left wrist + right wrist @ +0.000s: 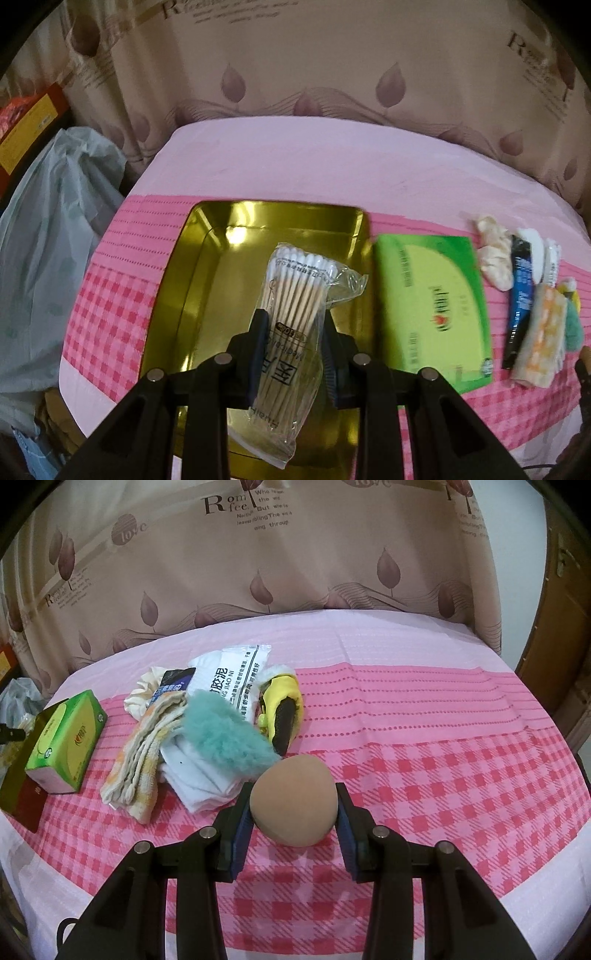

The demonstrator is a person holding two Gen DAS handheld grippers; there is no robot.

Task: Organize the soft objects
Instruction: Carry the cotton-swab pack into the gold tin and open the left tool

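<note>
Nearest the left wrist camera, the left claw [293,332] pinches a clear bag of cotton swabs [291,314] across its middle, jaws closed to a narrow gap on the plastic, swab heads pointing away. It holds the bag over the gold tin tray [207,266], which sits on the pink checked cloth [110,295] covering the worktop. Holding the bag mid-length keeps it from folding over, and the position above the tray suggests the bag is meant to go in there. The tray looks empty beneath it.

Just to the right of the tray lies the green tissue pack [428,306], and beyond it a loose row of soft things waits, likely the remaining items to sort.

In the right wrist view, the right claw [293,812] grips a tan egg-shaped sponge [293,805], its blue pads pressing on both sides, jaws partly open to the sponge's width. The sponge seems lifted just clear of the cloth; I judge it is held ready for its turn. Behind it sit a teal fluffy duster [221,742] lying over a folded white cloth [207,779], a striped towel [147,753], a white packet [232,675] with print, and a yellow and black thing [282,709] I cannot identify.
</note>
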